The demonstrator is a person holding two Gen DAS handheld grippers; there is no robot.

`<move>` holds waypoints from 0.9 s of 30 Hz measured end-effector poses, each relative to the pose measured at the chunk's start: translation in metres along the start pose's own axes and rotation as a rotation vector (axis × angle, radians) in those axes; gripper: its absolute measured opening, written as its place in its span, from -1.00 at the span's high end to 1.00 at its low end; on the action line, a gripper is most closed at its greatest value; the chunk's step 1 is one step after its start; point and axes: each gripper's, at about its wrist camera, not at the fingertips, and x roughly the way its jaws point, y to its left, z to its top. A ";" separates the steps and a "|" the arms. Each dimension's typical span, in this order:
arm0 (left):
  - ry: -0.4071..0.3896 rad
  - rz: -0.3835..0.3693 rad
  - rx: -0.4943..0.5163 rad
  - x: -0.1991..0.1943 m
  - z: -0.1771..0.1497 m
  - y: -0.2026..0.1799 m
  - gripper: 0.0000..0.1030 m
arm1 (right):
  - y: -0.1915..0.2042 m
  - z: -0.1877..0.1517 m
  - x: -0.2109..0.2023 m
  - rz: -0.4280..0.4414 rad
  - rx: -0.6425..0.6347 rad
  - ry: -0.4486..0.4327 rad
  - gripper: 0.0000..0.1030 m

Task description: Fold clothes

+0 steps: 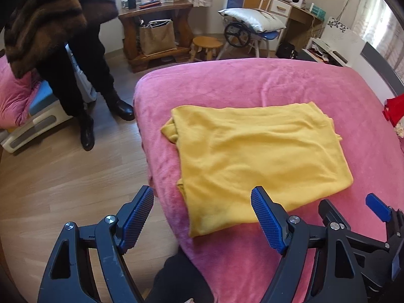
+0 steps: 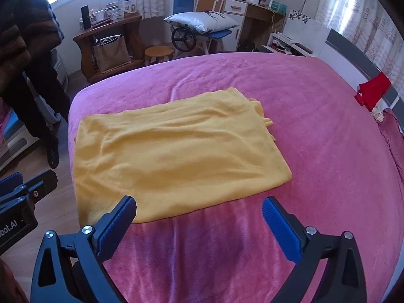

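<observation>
While the yellow garment (image 1: 255, 159) lies folded flat on the pink bed (image 1: 252, 80), both the left gripper (image 1: 202, 202) and right gripper (image 2: 199, 208) hover wide and empty, so each should pinch a near corner cleanly through all layers.

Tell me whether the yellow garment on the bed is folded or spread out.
Folded. The yellow garment lies as a compact rectangle on the pink bed cover, with stacked layer edges showing at its far right corner.
</observation>
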 end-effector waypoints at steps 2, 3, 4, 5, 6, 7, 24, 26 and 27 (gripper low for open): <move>0.011 -0.013 -0.017 0.001 0.000 0.006 -0.57 | 0.006 0.001 0.000 0.009 -0.018 0.000 -0.98; 0.014 -0.012 -0.026 0.002 0.000 0.009 -0.57 | 0.009 0.001 0.000 0.013 -0.025 0.001 -0.98; 0.013 -0.006 -0.030 0.002 0.000 0.010 -0.57 | 0.012 0.002 0.000 0.014 -0.031 0.000 -0.98; 0.012 0.000 -0.030 0.002 0.001 0.012 -0.57 | 0.014 0.002 -0.001 0.016 -0.035 -0.002 -0.98; 0.012 -0.002 -0.034 0.002 0.001 0.013 -0.57 | 0.015 0.002 -0.001 0.018 -0.038 -0.003 -0.98; 0.013 -0.004 -0.038 0.002 0.001 0.014 -0.57 | 0.016 0.002 -0.001 0.020 -0.037 -0.002 -0.98; 0.059 -0.087 -0.073 0.006 0.001 0.017 -0.57 | 0.022 0.005 0.000 0.026 -0.028 0.001 -0.98; 0.071 -0.098 -0.084 0.009 0.001 0.018 -0.57 | 0.022 0.004 0.000 0.030 -0.022 0.000 -0.98; 0.077 -0.104 -0.089 0.010 0.001 0.019 -0.57 | 0.022 0.004 0.000 0.029 -0.020 0.000 -0.98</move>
